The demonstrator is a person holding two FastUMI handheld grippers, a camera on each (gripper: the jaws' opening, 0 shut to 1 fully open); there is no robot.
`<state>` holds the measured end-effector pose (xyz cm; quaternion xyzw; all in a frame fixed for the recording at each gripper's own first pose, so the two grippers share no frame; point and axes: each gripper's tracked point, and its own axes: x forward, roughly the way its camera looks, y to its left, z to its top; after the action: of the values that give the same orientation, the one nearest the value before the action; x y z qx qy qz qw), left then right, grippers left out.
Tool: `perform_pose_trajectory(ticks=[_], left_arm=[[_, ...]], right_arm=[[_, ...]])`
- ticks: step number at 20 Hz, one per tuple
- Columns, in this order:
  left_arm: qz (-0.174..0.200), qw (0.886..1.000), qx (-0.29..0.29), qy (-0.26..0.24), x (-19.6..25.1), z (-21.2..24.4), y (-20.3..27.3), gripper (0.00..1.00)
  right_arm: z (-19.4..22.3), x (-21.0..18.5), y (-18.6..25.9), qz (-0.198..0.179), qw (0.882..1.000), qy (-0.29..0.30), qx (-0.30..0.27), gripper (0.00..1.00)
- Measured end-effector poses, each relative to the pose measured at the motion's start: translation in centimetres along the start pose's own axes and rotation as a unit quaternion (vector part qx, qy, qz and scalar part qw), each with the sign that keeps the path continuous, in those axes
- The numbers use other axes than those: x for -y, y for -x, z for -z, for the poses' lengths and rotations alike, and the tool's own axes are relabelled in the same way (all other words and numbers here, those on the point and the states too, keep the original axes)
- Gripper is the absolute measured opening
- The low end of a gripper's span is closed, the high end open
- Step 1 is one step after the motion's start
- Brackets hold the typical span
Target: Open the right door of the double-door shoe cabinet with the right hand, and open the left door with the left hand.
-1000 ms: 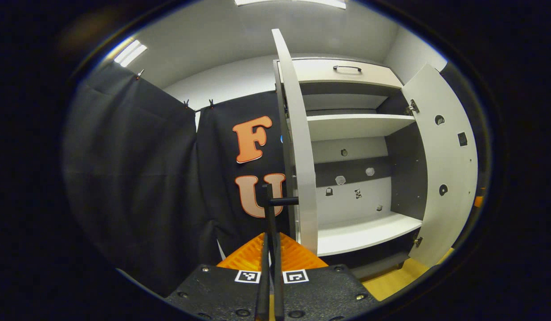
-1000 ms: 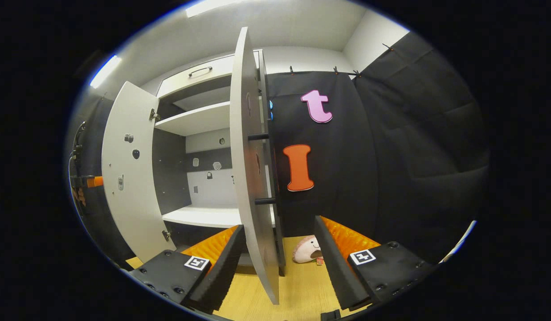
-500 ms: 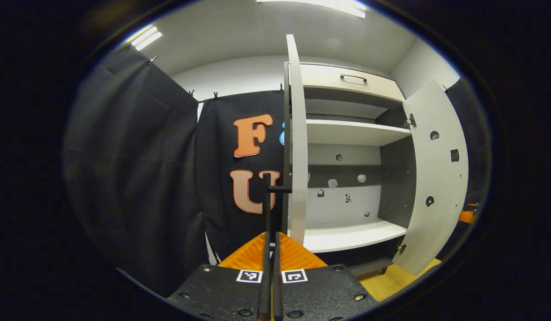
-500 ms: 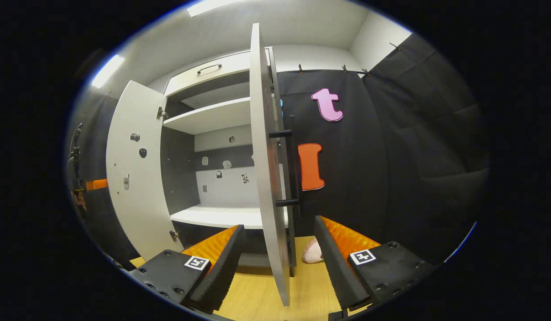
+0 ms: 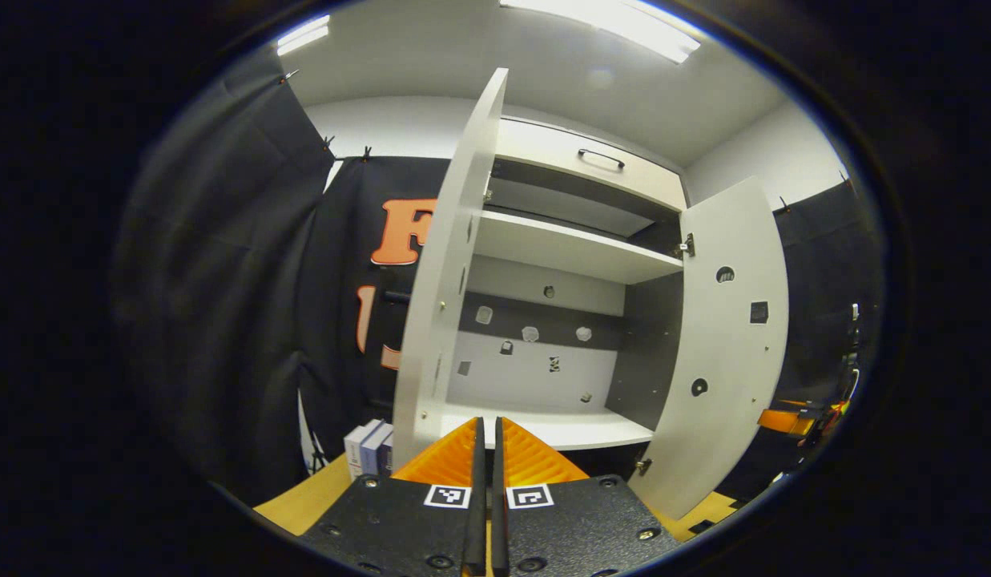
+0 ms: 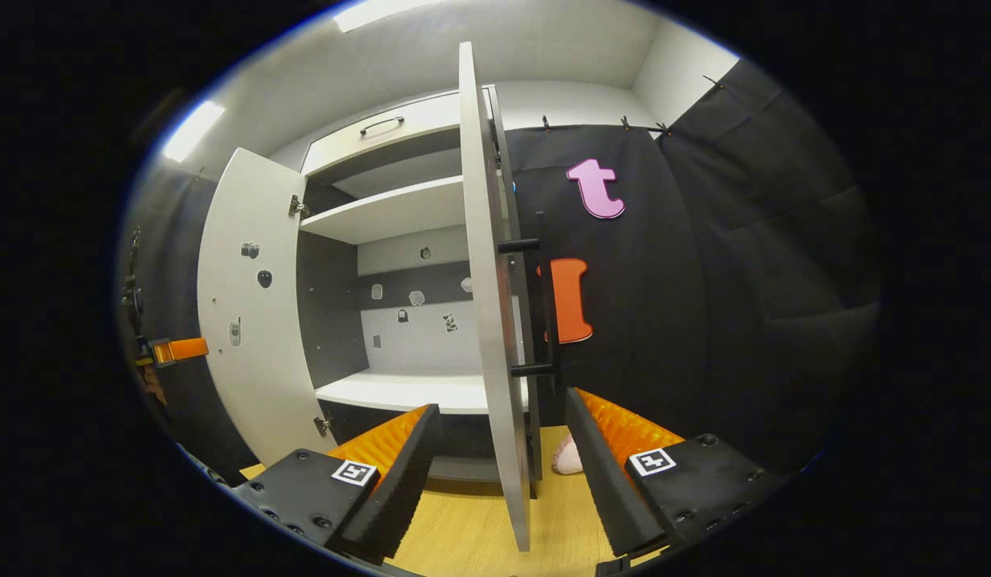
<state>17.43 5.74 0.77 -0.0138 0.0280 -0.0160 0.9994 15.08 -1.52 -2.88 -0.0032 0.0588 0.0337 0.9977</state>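
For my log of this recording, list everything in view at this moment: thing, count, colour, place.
Shoe cabinet: one, white shelves, dark grey inner walls, against the back wall.
Left door: one, white, swung open.
Right door: one, white, swung open, seen edge-on between the right gripper's fingers.
Door handle: one, black bar, on the right door's outer face.
Drawer: one, white with a dark handle, at the cabinet's top.
Boxes: a few, white and blue, on the floor left of the left door.
Plush toy: one, pink, on the floor behind the right door.
Floor: light wood.
Left gripper: shut on nothing.
Right gripper: open, not touching the door.
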Motion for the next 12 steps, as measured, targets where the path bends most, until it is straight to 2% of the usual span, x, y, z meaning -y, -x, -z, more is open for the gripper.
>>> perform_pose_trajectory(ticks=[2, 4, 5, 8, 9, 10, 11, 12], left_arm=[[-0.004, 1.000, 0.007, 0.006, 0.8, 0.4, -0.6, 0.03], [0.008, 1.000, 0.012, 0.012, 2.6, 1.1, -1.0, 0.00], [0.012, 1.000, 0.015, 0.006, 3.3, 1.3, -1.2, 0.04], [0.005, 0.999, 0.030, -0.025, 4.4, 1.7, -1.6, 0.04], [0.008, 0.999, 0.034, -0.026, 5.2, 1.7, -1.8, 0.12], [0.015, 0.999, 0.036, -0.027, 5.9, 1.9, -1.8, 0.05], [0.018, 0.999, 0.037, -0.030, 6.4, 2.2, -2.1, 0.05], [0.017, 0.999, 0.036, -0.034, 6.7, 2.5, -2.2, 0.12]], right_arm=[[-0.3, 0.1, 0.4, 0.002, 1.000, 0.006, 0.003, 0.99], [-0.6, 0.5, 0.7, 0.009, 1.000, 0.011, 0.007, 0.99], [-0.6, 0.7, 0.9, 0.012, 1.000, 0.012, 0.009, 0.99], [-1.1, 1.2, 1.4, 0.018, 1.000, 0.012, 0.015, 0.99], [-1.1, 1.4, 1.6, 0.020, 1.000, 0.013, 0.016, 0.99], [-1.3, 1.6, 1.8, 0.024, 0.999, 0.015, 0.018, 0.99], [-1.4, 1.9, 2.0, 0.029, 0.999, 0.016, 0.019, 0.99], [-1.4, 2.0, 2.2, 0.031, 0.999, 0.016, 0.020, 0.99]])
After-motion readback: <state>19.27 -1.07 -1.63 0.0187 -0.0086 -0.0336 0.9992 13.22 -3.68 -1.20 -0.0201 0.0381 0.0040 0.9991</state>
